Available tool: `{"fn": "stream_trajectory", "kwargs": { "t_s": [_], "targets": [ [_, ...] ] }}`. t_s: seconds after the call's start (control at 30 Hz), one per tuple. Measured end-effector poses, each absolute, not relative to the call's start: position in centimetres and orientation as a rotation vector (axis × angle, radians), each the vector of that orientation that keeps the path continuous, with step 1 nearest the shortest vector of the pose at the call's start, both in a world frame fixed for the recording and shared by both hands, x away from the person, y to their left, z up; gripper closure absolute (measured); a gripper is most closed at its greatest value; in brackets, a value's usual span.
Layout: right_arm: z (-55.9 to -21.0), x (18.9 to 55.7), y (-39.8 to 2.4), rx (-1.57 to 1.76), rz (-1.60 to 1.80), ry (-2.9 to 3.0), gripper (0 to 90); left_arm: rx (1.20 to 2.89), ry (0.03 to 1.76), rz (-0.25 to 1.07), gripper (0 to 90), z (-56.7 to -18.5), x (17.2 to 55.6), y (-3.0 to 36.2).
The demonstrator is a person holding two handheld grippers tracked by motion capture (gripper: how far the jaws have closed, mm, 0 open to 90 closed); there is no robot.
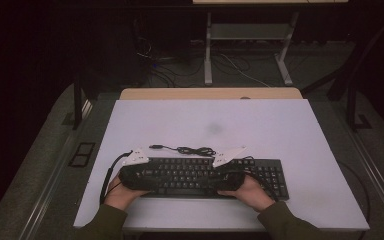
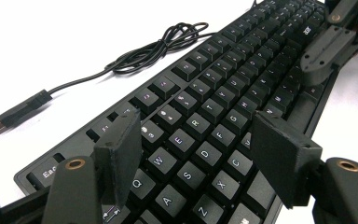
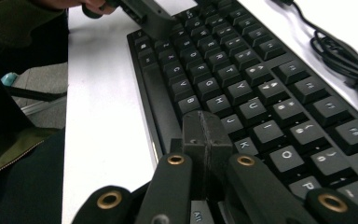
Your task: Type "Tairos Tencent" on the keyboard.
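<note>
I'm hovering my left gripper (image 2: 200, 154), jaws spread, over the keyboard's (image 1: 205, 175) letter keys near the table's (image 1: 300, 130) front edge; my right gripper (image 3: 206, 135), jaws pressed together, is tipping onto its keys. Its cable (image 1: 190, 149) is lying behind.

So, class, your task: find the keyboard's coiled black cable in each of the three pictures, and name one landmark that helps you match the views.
High view: the cable lies on the white table just behind the keyboard, near the middle.
Left gripper view: upper left, the coil beside the keyboard's far edge, with its USB plug at the left.
Right gripper view: top right, along the right edge.
Shared landmark: the keyboard's back edge, which the cable lies along.
</note>
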State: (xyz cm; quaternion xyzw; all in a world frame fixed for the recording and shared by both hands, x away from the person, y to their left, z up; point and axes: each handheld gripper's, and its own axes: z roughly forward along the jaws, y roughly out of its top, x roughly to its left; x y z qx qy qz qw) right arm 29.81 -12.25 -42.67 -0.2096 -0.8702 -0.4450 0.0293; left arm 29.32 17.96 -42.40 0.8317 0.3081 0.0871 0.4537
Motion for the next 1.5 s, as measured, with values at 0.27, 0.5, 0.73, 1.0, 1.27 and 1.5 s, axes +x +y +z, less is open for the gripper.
{"fn": "stream_trajectory", "kwargs": {
  "t_s": [0.27,0.5,0.73,1.0,1.27,1.5],
  "targets": [
    [-43.0,29.5,-11.9,-0.623,-1.337,-2.702,89.0,2.051,0.759,0.217,33.0,-42.4,29.3,18.0],
    [-43.4,29.2,-11.6,-0.601,-1.295,-2.723,89.0,2.052,0.758,0.218,33.0,-42.4,29.3,18.0],
    [-43.9,28.8,-11.1,-0.57,-1.246,-2.763,89.2,2.055,0.754,0.22,33.1,-42.4,29.3,18.0],
    [-43.1,29.2,-11.8,-0.582,-1.327,-2.726,89.1,2.049,0.756,0.218,33.1,-42.4,29.3,18.0],
    [-41.8,29.8,-13.2,-0.63,-1.432,-2.661,79.9,2.05,0.753,0.217,33.1,-42.3,29.3,17.9],
    [-41.2,30.1,-13.9,-0.671,-1.475,-2.638,60.3,2.05,0.752,0.218,33.2,-42.3,29.2,17.9]
  ]
}}
